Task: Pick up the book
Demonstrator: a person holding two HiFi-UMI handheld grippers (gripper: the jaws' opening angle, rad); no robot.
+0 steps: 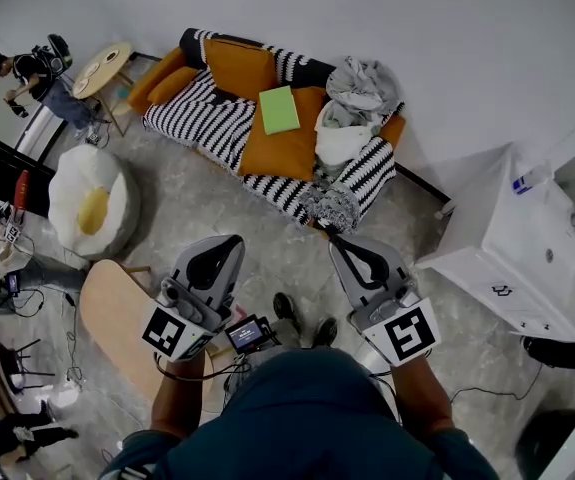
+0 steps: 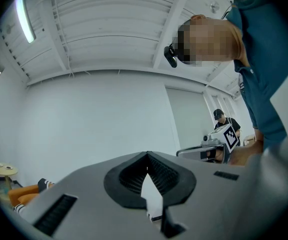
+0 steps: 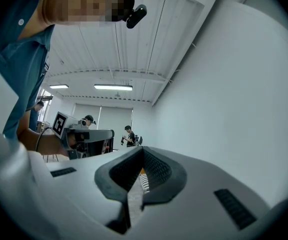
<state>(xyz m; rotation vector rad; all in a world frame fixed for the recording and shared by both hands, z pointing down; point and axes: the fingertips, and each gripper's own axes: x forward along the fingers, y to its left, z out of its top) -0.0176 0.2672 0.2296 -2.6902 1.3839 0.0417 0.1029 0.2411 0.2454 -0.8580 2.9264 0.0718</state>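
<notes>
A green book [image 1: 279, 109] lies flat on the orange cushion of a striped sofa [image 1: 207, 118] against the far wall in the head view. My left gripper [image 1: 229, 242] is held level in front of me, a good way short of the sofa, shut with nothing in it. My right gripper [image 1: 339, 240] is beside it, also shut and empty. In the left gripper view the left gripper [image 2: 148, 156] points at the white wall, jaws together. In the right gripper view the right gripper [image 3: 142, 151] has its jaws together too, with a sliver of the striped sofa [image 3: 144, 183] showing through them.
A heap of grey and white clothes [image 1: 352, 108] fills the sofa's right end. A white beanbag [image 1: 91, 200] and a round wooden side table [image 1: 103, 68] are at the left, a wooden chair [image 1: 117, 313] near my left side, a white cabinet [image 1: 522, 253] at right. Other people work in the room.
</notes>
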